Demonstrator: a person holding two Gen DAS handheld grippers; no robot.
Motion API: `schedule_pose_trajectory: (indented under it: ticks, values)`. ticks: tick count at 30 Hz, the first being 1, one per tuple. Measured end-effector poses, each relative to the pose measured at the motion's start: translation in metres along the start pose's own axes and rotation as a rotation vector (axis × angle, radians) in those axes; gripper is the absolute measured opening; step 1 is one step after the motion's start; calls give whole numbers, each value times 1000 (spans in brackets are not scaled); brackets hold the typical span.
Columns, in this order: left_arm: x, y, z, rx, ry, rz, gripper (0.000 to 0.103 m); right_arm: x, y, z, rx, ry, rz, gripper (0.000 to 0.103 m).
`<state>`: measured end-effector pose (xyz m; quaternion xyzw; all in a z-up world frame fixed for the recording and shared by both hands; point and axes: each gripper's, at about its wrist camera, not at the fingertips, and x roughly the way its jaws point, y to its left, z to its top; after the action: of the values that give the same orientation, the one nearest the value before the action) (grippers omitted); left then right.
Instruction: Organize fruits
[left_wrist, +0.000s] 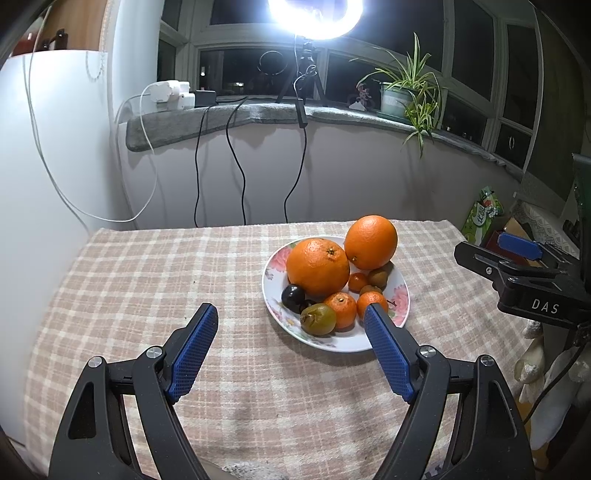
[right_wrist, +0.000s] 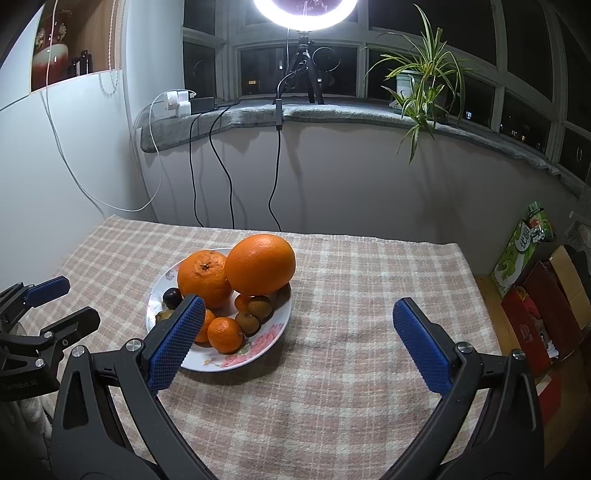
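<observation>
— Nearest the lens?
— Left claw (left_wrist: 290, 314), blue pads spread wide, nothing between them, hovering over the checked cloth (left_wrist: 147, 280) on the worktop. Right claw (right_wrist: 297, 310) likewise wide apart and empty.
— Fruit?
— All on a flowered plate (left_wrist: 400, 295) mid-worktop: two big oranges (left_wrist: 317, 267), small mandarins (left_wrist: 341, 308), one dark plum (left_wrist: 293, 295), brownish-green fruits. Far orange (right_wrist: 260, 264) rests on the pile's back edge.
— Contact?
— None; both claws sit short of the plate.
</observation>
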<state>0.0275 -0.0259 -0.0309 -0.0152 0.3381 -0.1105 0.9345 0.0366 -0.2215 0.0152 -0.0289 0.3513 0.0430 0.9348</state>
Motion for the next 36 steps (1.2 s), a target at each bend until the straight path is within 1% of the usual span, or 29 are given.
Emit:
schedule_pose_trajectory:
  ticks: [36]
  values:
    - [0, -1, 1, 4, 0, 13, 82, 2, 1, -1, 1, 4, 3, 103]
